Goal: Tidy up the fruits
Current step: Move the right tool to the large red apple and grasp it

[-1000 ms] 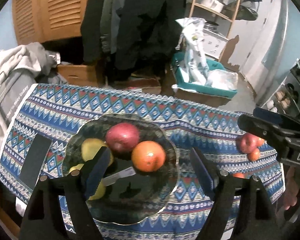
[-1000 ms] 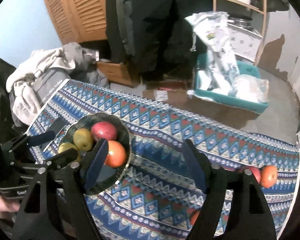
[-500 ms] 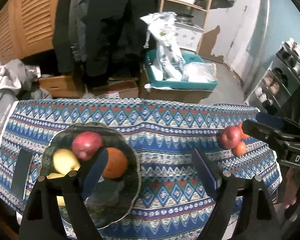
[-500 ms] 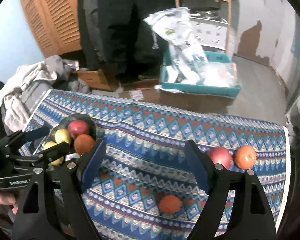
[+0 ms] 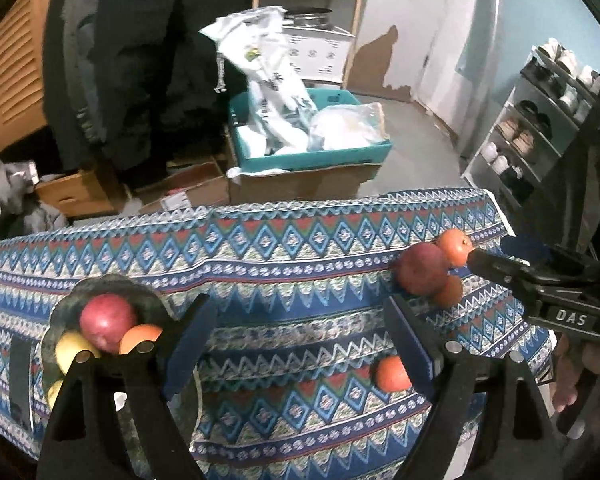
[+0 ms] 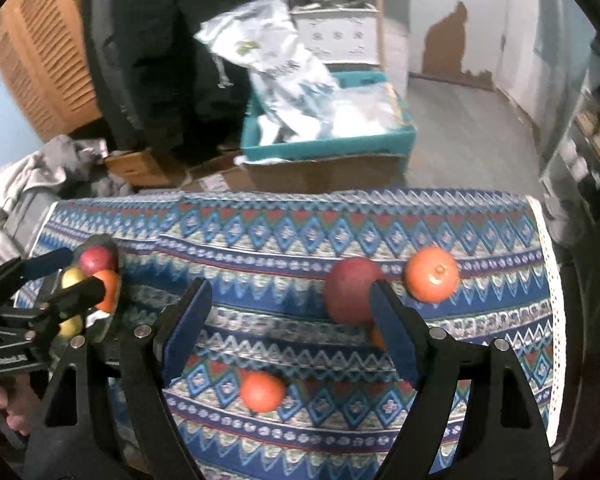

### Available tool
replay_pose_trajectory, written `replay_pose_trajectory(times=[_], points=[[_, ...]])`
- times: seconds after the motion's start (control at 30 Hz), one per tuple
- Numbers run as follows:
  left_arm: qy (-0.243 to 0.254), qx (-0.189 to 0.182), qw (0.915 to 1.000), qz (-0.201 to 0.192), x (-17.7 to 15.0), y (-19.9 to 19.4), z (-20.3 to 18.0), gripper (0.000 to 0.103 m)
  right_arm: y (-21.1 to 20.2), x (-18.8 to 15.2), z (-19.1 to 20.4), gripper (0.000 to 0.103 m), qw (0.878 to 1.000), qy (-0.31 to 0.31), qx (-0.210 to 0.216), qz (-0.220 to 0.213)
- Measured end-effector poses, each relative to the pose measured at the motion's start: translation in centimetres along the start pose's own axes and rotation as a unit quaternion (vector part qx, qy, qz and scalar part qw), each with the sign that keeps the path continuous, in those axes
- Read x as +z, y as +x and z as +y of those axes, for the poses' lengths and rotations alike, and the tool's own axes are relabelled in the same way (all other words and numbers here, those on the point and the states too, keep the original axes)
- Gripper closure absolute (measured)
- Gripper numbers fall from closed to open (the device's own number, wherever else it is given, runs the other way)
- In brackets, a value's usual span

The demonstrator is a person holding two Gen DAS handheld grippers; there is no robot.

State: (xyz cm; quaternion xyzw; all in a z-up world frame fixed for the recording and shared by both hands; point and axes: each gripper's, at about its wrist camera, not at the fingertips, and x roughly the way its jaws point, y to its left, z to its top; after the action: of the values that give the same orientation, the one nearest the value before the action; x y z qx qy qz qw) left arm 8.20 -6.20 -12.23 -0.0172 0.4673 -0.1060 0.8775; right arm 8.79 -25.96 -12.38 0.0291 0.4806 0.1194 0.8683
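Note:
A dark glass bowl (image 5: 66, 304) at the table's left holds a red apple (image 5: 106, 322), an orange (image 5: 138, 338) and yellow fruit (image 5: 70, 350); it also shows in the right wrist view (image 6: 108, 248). At the right lie a red apple (image 6: 350, 290), an orange (image 6: 432, 274), a smaller orange (image 5: 448, 292) behind the apple, and a near orange (image 6: 262, 392). My left gripper (image 5: 300, 344) is open and empty above the table's middle. My right gripper (image 6: 288, 326) is open and empty, the apple at its right finger.
The table wears a blue patterned cloth (image 5: 280, 264). Beyond its far edge stand cardboard boxes (image 5: 300, 180), a teal bin with bags (image 5: 300, 136) and hanging dark coats (image 5: 140, 60). A shoe rack (image 5: 540, 120) stands at the right. A dark flat object (image 5: 20, 380) lies left of the bowl.
Both grippers have swung to the right, away from the bowl and toward the loose fruit at the table's right. Both stay open and empty.

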Motion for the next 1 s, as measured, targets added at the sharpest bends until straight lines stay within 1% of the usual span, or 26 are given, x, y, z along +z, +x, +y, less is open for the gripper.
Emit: replay_pose_trajectory(times=[0.2, 0.4, 0.57, 0.77, 0.9, 1.0], points=[[0.018, 0.004, 0.9996, 0.02, 0.8, 2.8, -1.1, 0.016, 3.2, 0.1, -2.4, 0.022, 0.999, 0.019, -0.01, 0.035], [0.012, 0.007, 0.9988, 0.048, 1.2, 5.9, -0.8, 0.016, 7.2, 0.0, -3.8, 0.022, 0.997, 0.026, -0.008, 0.067], [0.014, 0.015, 0.9976, 0.067, 1.2, 8.3, -0.6, 0.016, 9.8, -0.4, -4.4, 0.022, 0.995, 0.022, -0.01, 0.093], [0.014, 0.015, 0.9963, 0.083, 1.2, 10.4, -0.4, 0.016, 12.5, -0.6, -5.0, 0.022, 0.993, 0.021, -0.014, 0.117], [0.02, 0.016, 0.9954, 0.092, 1.2, 11.4, -0.3, 0.016, 13.8, -0.8, -4.9, 0.022, 0.991, 0.018, -0.016, 0.129], [0.014, 0.011, 0.9949, 0.1, 1.1, 12.2, -0.2, 0.016, 14.4, -0.7, -4.9, 0.022, 0.991, 0.016, -0.017, 0.134]])
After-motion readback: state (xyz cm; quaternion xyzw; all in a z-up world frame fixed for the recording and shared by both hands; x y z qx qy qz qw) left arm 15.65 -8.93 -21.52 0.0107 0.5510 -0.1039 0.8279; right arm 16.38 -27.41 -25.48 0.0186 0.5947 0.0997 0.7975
